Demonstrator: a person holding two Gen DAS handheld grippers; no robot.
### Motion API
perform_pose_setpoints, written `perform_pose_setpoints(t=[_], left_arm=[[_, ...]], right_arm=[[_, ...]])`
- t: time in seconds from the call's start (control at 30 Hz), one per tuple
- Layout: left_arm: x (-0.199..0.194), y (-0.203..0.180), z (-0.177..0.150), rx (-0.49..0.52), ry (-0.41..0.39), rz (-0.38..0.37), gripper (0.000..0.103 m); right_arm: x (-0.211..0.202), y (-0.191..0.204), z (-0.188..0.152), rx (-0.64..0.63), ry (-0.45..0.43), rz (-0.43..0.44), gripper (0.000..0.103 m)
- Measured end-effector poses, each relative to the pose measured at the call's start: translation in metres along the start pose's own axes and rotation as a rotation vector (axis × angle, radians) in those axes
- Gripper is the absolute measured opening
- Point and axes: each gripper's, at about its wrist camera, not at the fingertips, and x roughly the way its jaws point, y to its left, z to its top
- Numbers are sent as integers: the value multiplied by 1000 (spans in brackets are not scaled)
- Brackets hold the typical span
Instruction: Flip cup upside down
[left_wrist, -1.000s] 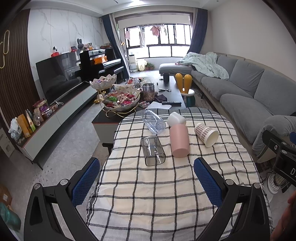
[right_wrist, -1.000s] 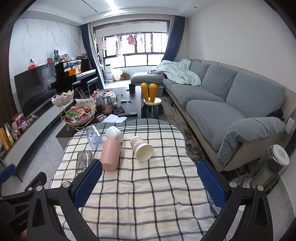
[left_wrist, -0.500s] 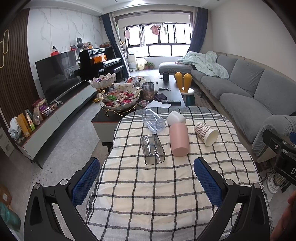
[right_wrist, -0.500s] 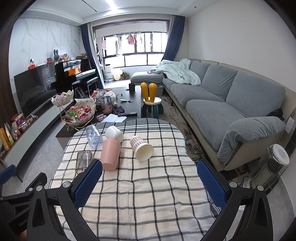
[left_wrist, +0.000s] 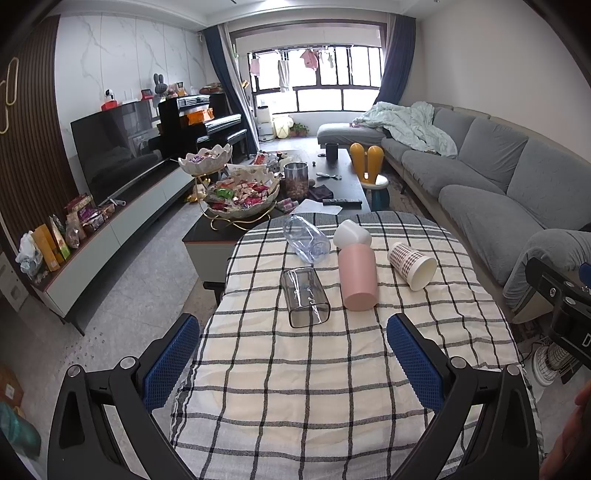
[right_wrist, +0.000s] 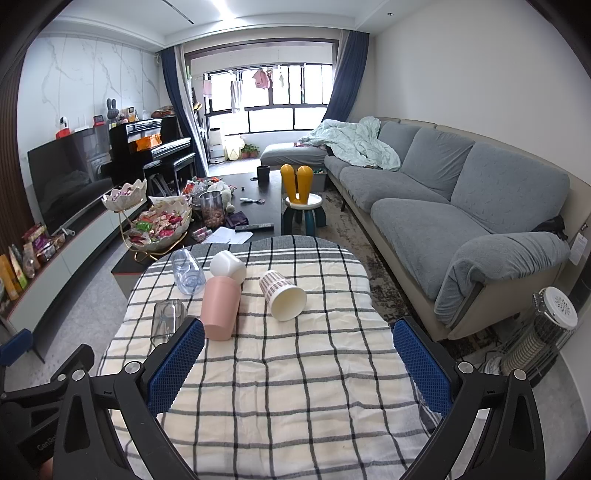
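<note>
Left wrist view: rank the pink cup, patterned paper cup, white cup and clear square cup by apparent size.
1. Pink cup and clear square cup: alike, unranked.
2. Patterned paper cup.
3. White cup, farthest and partly hidden, so unsure.

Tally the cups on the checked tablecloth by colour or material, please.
Clear glass cup: 1
Bluish clear plastic cup: 1
Pink cup: 1
White cup: 1
Patterned paper cup: 1
Total: 5, all lying on their sides.
</note>
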Motion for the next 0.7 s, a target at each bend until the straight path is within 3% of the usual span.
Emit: perform_pose_setpoints(t=[0.7], left_arm=[[5, -4, -10, -3, 6, -1, 103]], right_arm=[[1, 0, 0, 1, 2, 1, 103]])
